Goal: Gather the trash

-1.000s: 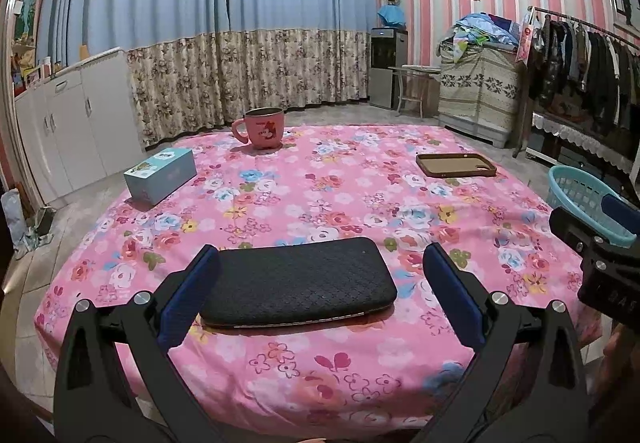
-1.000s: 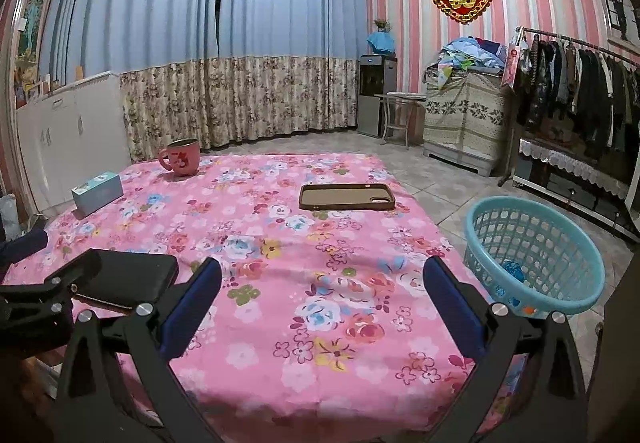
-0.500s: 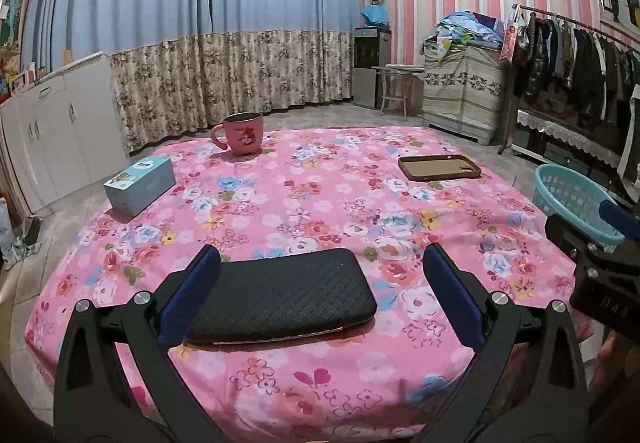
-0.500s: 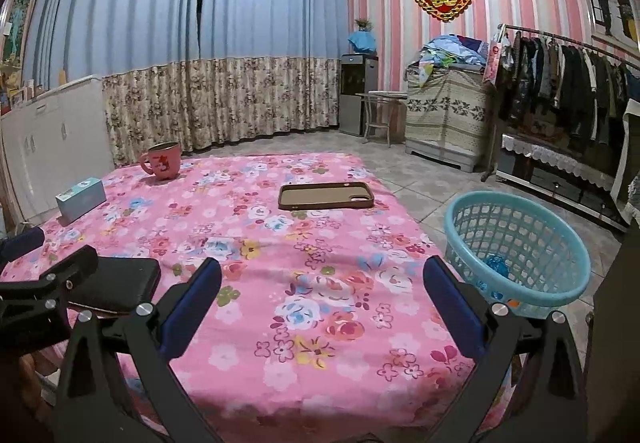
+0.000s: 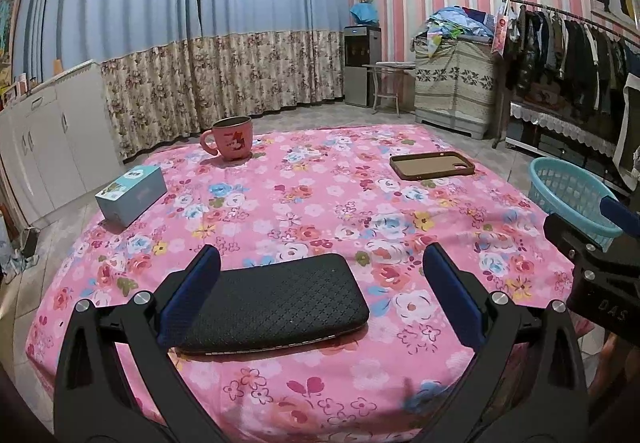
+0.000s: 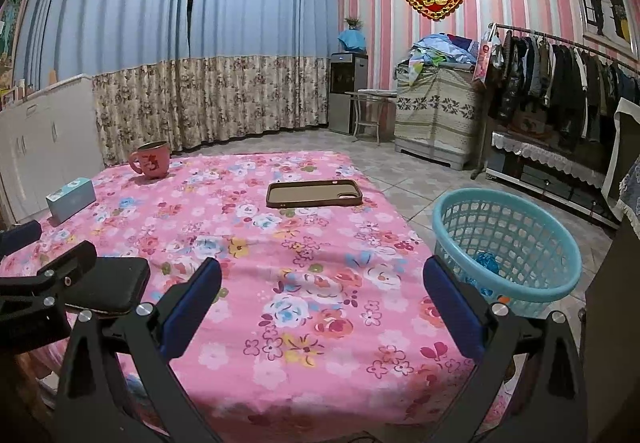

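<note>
A turquoise mesh basket (image 6: 508, 243) stands on the floor right of the table, with blue scraps (image 6: 486, 263) inside; it also shows in the left wrist view (image 5: 568, 195). My left gripper (image 5: 320, 299) is open and empty, hovering at the table's near edge over a black textured case (image 5: 276, 303). My right gripper (image 6: 320, 299) is open and empty over the table's front right part, its right finger beside the basket. On the pink floral tablecloth (image 6: 288, 243) no loose trash shows.
On the table are a pink mug (image 5: 232, 139), a light blue box (image 5: 132, 195) and a brown phone case (image 5: 432, 165). White cabinets (image 5: 48, 139) stand left, a clothes rack (image 6: 560, 83) right, curtains behind.
Both grippers have drifted slightly back and up from the table, so the scene sits lower and farther in view. Both stay open; nothing on the table moved.
</note>
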A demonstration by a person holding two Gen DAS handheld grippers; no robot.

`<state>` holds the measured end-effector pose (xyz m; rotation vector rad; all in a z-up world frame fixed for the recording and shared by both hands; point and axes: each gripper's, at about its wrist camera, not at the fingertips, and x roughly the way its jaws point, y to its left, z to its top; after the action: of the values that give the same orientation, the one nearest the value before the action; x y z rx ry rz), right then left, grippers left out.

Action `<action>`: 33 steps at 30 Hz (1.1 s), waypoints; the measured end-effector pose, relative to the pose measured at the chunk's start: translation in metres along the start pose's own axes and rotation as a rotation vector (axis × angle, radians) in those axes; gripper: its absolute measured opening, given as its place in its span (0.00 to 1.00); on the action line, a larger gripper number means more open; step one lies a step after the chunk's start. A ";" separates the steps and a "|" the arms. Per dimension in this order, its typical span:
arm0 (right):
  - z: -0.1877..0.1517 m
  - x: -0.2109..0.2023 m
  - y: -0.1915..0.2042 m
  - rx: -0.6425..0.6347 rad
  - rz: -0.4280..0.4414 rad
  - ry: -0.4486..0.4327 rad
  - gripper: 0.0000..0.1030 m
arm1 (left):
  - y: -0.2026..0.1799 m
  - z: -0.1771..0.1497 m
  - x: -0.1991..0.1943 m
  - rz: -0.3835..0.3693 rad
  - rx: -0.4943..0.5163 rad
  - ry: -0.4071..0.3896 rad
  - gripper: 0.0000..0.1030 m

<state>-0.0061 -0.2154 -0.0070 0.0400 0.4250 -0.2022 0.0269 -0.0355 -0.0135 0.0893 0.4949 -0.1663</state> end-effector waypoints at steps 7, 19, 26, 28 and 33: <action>-0.001 0.000 -0.001 0.004 0.000 0.004 0.96 | 0.000 0.000 0.001 -0.001 0.001 0.002 0.95; -0.003 0.000 -0.001 0.006 -0.001 0.005 0.96 | -0.006 0.000 0.003 -0.009 0.019 0.000 0.95; -0.002 -0.001 -0.002 0.006 0.000 0.005 0.96 | -0.006 0.000 0.003 -0.008 0.010 0.003 0.95; -0.002 -0.001 -0.002 0.007 0.000 0.005 0.96 | -0.006 0.000 0.003 -0.008 0.012 0.003 0.95; -0.003 -0.001 -0.002 0.005 0.000 0.007 0.96 | -0.004 0.001 0.004 -0.008 0.011 0.002 0.95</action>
<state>-0.0082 -0.2168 -0.0094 0.0456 0.4314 -0.2031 0.0294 -0.0404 -0.0149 0.0986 0.4969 -0.1768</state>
